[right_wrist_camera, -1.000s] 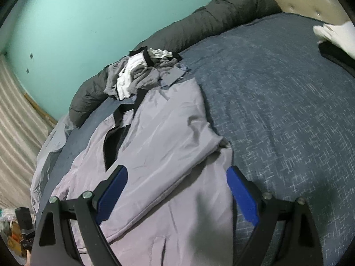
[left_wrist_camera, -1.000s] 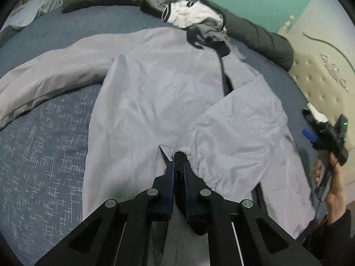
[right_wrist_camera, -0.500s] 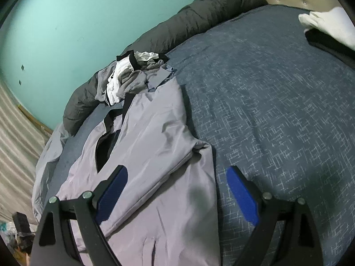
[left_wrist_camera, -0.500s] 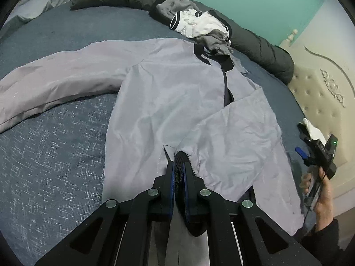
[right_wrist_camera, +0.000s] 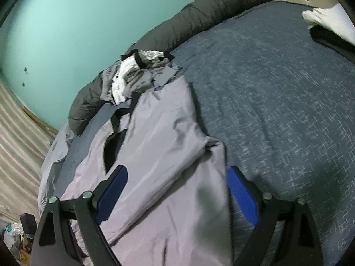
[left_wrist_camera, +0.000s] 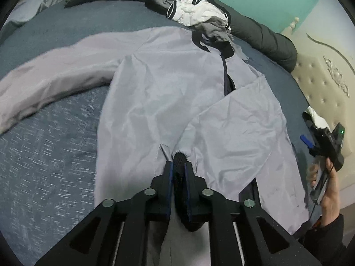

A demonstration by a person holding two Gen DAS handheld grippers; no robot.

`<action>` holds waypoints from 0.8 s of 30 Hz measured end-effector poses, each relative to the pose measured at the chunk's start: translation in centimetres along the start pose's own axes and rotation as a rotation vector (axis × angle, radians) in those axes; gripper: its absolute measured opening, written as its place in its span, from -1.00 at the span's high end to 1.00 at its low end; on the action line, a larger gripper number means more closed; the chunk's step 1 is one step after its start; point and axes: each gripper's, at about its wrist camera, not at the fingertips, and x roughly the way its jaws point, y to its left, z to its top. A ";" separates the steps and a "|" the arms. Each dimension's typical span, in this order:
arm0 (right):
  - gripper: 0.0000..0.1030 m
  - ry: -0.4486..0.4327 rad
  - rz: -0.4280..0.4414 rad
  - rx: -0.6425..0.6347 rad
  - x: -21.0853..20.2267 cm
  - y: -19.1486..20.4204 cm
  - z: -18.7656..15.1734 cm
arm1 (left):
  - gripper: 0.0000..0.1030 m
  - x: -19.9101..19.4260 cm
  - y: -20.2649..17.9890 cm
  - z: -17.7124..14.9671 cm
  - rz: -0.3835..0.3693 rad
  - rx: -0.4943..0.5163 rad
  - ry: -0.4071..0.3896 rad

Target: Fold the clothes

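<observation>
The left gripper (left_wrist_camera: 178, 168) is pinching the jacket's (left_wrist_camera: 168, 84) dark cuff (left_wrist_camera: 179, 158); the right gripper (right_wrist_camera: 177, 190) is hovering wide open, empty. Slippery fabric risks sliding free, undoing the sleeve fold.

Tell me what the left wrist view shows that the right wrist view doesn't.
Only the left wrist view shows the left tool shut on the jacket's dark cuff, the jacket's long sleeve spread across the bed, and the hand holding the right tool. Only the right wrist view shows the right tool open above the jacket, and the striped curtain. Both show the grey jacket, blue bed and clothes pile.
</observation>
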 end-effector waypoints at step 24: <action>-0.77 0.358 0.078 -0.228 0.3 10.1 -10.8 | 0.06 0.6 1.4 -2.8 -0.078 -0.017 0.035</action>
